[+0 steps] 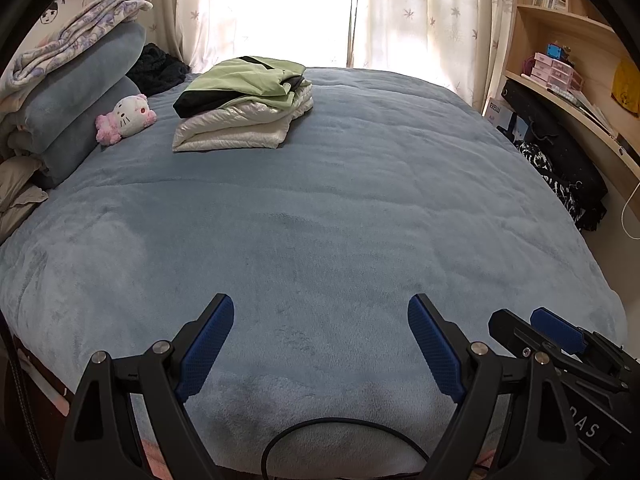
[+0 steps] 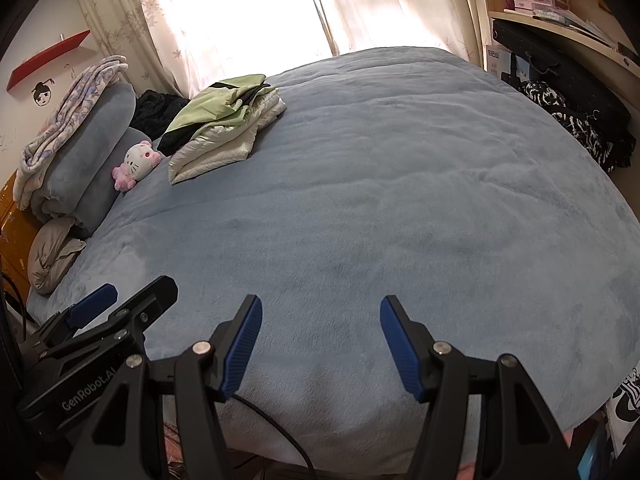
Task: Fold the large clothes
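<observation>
On the bed [image 1: 340, 220], the folded clothes pile [image 1: 244, 104] lies at eleven o'clock, far side. A plush toy [image 1: 126, 118] sits left of it at ten, against stacked bedding [image 1: 76, 92]. Shelves [image 1: 568, 40] stand at two o'clock.

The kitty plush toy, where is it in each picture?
Left wrist view: kitty plush sits far left, beside the folded blue blankets.
Right wrist view: kitty plush sits left of middle.
Shared landmark: the folded clothes pile, just right of it.
</observation>
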A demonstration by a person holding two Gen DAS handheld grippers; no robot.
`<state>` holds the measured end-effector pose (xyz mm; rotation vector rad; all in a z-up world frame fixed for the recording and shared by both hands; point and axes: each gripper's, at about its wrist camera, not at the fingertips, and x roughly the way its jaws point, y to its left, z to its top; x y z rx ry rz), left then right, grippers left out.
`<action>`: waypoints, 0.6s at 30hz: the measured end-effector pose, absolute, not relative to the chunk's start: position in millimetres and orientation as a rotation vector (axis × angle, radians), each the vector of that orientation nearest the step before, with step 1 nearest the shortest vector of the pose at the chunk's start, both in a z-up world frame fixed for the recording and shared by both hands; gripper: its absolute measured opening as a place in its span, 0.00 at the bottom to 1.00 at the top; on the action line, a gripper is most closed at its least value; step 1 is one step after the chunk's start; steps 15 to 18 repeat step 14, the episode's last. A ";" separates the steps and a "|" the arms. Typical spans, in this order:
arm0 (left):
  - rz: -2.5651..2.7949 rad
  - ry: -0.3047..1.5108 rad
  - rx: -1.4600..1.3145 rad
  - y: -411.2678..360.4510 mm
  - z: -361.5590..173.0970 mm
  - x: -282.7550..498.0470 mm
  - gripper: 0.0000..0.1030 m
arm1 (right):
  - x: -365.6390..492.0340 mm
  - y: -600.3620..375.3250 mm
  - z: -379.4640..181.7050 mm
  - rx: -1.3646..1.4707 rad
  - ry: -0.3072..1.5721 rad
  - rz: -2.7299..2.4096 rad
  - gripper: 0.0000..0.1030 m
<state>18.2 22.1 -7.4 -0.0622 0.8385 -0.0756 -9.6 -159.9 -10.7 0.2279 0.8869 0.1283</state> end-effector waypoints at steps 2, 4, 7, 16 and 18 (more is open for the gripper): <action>-0.077 0.840 -0.062 22.7 -7.8 18.0 0.84 | -9.4 -159.4 -11.0 0.228 0.888 0.128 0.60; -0.079 0.842 -0.061 23.1 -8.6 18.0 0.84 | -10.5 -158.5 -11.5 0.231 0.889 0.123 0.60; -0.080 0.848 -0.063 24.4 -10.1 19.8 0.84 | -10.7 -158.9 -11.8 0.230 0.891 0.122 0.60; -0.081 0.857 -0.065 25.1 -11.3 20.9 0.84 | -8.7 -153.1 -15.2 0.231 0.897 0.116 0.60; -0.081 0.857 -0.065 25.1 -11.3 20.9 0.84 | -8.7 -153.1 -15.2 0.231 0.897 0.116 0.60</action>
